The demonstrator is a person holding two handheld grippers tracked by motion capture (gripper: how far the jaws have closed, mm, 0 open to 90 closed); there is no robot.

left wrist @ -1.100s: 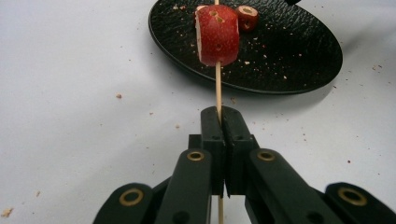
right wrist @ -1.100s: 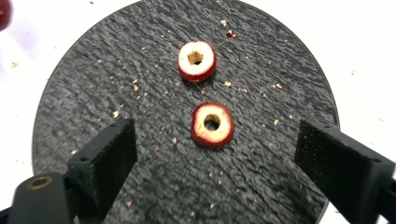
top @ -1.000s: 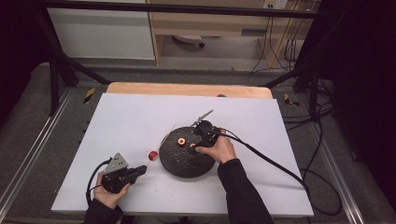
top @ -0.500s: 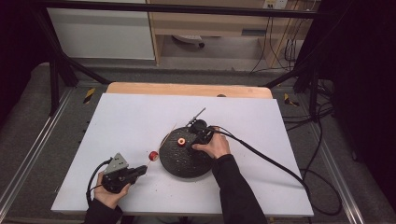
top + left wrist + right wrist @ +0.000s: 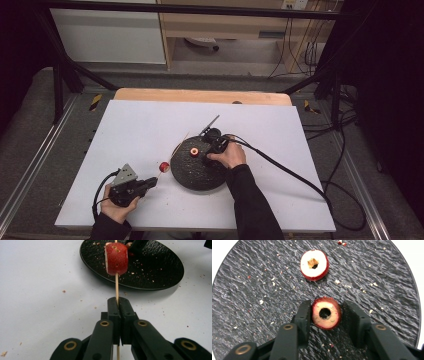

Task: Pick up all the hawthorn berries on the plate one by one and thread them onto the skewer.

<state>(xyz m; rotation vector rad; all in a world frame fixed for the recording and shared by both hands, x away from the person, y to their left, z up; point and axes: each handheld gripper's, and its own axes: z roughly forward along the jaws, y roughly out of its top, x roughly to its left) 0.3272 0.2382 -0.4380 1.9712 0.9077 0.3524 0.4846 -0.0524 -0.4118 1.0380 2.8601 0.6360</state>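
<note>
Closing my right claw (image 5: pixel 325 313) on a cored fruit slice (image 5: pixel 326 316) lying on the black plate (image 5: pixel 249 302) between its jaws — my left claw (image 5: pixel 117 305), pressed together, pinches the skewer (image 5: pixel 116 285) level — ready for threading.

skewer (image 5: pixel 116 285) tip hidden behind fruit piece (image 5: pixel 116 258), plate (image 5: pixel 249 302) edges cropped

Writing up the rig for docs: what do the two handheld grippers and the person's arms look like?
Both grippers are black. The left gripper carries a grey three-cornered plate and a looping black cable; the right gripper trails a long black cable. The jaw linkages show brass-coloured pivot rings. The person wears dark long sleeves.
</note>
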